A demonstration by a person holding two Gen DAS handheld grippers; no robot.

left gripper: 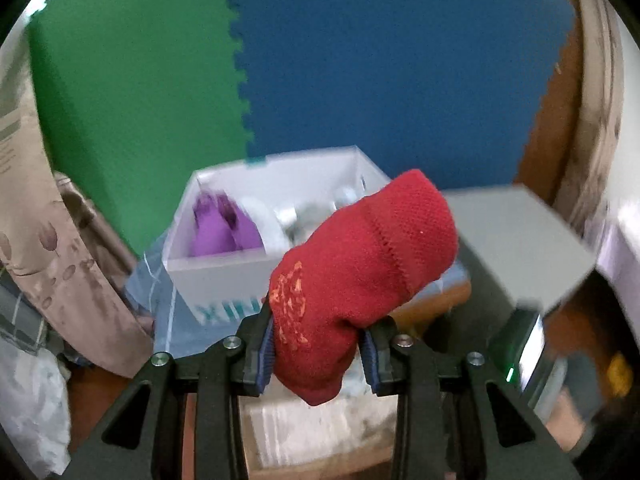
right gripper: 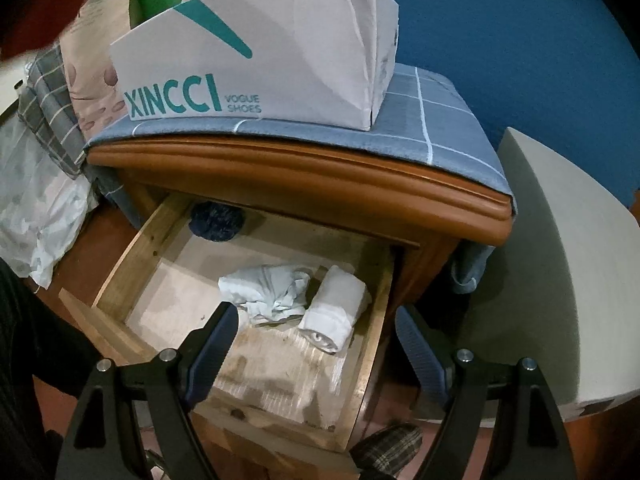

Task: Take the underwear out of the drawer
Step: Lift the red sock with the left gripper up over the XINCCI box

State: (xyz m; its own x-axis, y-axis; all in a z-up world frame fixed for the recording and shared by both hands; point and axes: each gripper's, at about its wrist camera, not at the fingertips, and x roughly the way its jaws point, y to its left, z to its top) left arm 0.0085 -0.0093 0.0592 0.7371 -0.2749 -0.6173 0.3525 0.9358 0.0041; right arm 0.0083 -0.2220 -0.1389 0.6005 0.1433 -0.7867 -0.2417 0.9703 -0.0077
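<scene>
Currently the left tool (left gripper: 318, 346) is clamped on a rolled red garment (left gripper: 360, 276), pinching it near its lower end; most of the roll stands up past the pads, tilted right. It hangs above and in front of the white shoe box (left gripper: 216, 276), which sits on the nightstand's blue checked cloth (right gripper: 420, 120). A purple item (left gripper: 218, 228) and pale rolls already lie in the box. Left view is motion-blurred, so exact clearance over the box rim cannot be read.

Right tool (right gripper: 316, 344) has its jaws spread wide and empty, poised over the open drawer (right gripper: 120, 280). Remaining there: a crumpled pale-blue piece (right gripper: 268, 292) touching a white roll (right gripper: 336, 312) near the right wall, and a dark blue bundle (right gripper: 216, 220) at the back, partly under the nightstand top.

Risks, as judged:
- Red roll is held off-centre; top-heavy overhang could pivot or slip out if released short of the box, landing on the cloth or floor.
- Pale pieces touch each other, so a wide closure may catch both, or only a loose fold that unravels on lifting.
- White roll sits close to the drawer wall; a pad may strike wood.
- Dark bundle is tucked back; the overhanging top blocks a straight descent.
</scene>
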